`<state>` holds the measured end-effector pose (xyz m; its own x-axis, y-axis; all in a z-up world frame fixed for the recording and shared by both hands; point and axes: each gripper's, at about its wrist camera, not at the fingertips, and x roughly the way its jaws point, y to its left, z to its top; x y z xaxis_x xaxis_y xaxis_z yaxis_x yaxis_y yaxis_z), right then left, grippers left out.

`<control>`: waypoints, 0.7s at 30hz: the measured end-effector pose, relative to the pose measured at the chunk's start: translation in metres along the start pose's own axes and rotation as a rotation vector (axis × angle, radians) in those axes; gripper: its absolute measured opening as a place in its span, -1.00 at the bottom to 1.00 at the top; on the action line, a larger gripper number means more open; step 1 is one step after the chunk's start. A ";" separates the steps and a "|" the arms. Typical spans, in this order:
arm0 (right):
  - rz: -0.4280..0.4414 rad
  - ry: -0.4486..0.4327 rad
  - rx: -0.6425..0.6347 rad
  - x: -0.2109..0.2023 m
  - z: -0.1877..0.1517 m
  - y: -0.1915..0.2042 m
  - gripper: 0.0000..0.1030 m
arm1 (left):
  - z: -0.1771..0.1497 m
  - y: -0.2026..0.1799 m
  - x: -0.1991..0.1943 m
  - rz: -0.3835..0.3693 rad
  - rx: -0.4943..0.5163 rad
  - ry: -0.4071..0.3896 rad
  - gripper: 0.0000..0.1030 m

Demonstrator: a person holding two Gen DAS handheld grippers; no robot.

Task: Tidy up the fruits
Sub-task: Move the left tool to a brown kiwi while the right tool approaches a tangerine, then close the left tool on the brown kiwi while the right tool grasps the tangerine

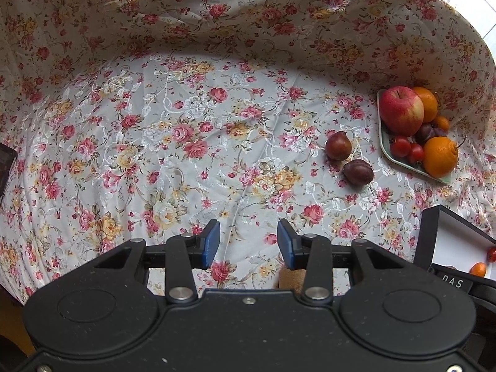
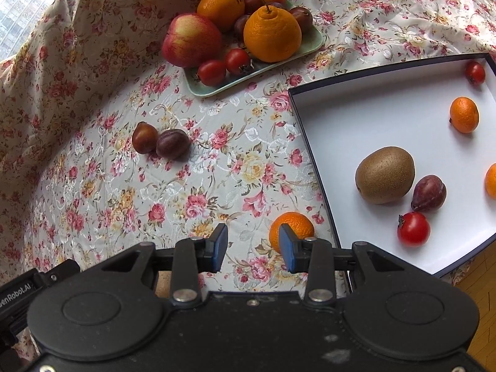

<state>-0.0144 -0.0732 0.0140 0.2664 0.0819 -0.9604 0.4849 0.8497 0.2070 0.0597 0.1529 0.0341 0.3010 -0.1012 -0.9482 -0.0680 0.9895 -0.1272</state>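
A green plate at the back holds an apple, oranges, cherry tomatoes and plums. Two plums lie loose on the floral cloth; they also show in the left wrist view. A small mandarin lies on the cloth, partly behind my right gripper's right finger. A white box holds a kiwi, a plum, tomatoes and mandarins. My right gripper is open and empty. My left gripper is open and empty over bare cloth.
The floral cloth covers the table and rises as a draped wall behind. The box's dark rim is at the right in the left wrist view. A window is at the far left.
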 end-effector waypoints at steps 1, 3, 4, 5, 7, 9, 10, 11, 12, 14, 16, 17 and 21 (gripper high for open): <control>0.005 0.004 -0.001 0.002 0.000 -0.002 -0.25 | 0.000 0.000 0.000 -0.002 -0.001 0.002 -0.04; -0.002 0.000 -0.012 0.005 -0.001 -0.003 -0.25 | 0.000 0.000 0.000 -0.008 -0.003 0.004 -0.04; -0.014 -0.005 -0.021 0.006 -0.001 -0.002 -0.25 | 0.000 0.000 -0.001 -0.010 -0.002 0.004 -0.04; -0.040 -0.016 -0.039 0.007 -0.002 0.000 -0.25 | 0.000 0.000 -0.001 -0.013 -0.001 0.003 -0.04; -0.089 -0.038 -0.072 0.008 -0.003 0.003 -0.25 | 0.000 0.000 -0.003 -0.015 -0.002 0.001 -0.04; -0.116 -0.049 -0.097 0.009 -0.004 0.006 -0.25 | 0.000 0.000 -0.003 -0.017 -0.004 0.000 -0.04; -0.125 -0.046 -0.106 0.010 -0.004 0.006 -0.25 | 0.000 0.000 -0.003 -0.020 -0.005 0.001 -0.04; -0.129 -0.035 -0.120 0.013 -0.004 0.007 -0.25 | 0.000 0.000 -0.003 -0.022 -0.006 0.002 -0.04; -0.130 -0.027 -0.125 0.014 -0.004 0.007 -0.25 | 0.000 0.000 -0.004 -0.026 -0.007 0.002 -0.04; -0.142 -0.013 -0.125 0.019 -0.005 0.007 -0.25 | 0.001 0.000 -0.004 -0.030 -0.008 0.002 -0.04; -0.158 -0.002 -0.119 0.023 -0.006 0.006 -0.25 | 0.001 0.000 -0.005 -0.035 -0.010 0.002 -0.04; -0.159 0.005 -0.114 0.024 -0.006 0.006 -0.25 | 0.001 0.000 -0.005 -0.036 -0.011 0.002 -0.04; -0.164 0.023 -0.101 0.030 -0.007 0.004 -0.25 | 0.001 0.000 -0.004 -0.039 -0.015 0.007 -0.04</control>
<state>-0.0103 -0.0636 -0.0150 0.1713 -0.0509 -0.9839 0.4338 0.9005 0.0289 0.0594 0.1534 0.0383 0.2970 -0.1406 -0.9445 -0.0704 0.9832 -0.1685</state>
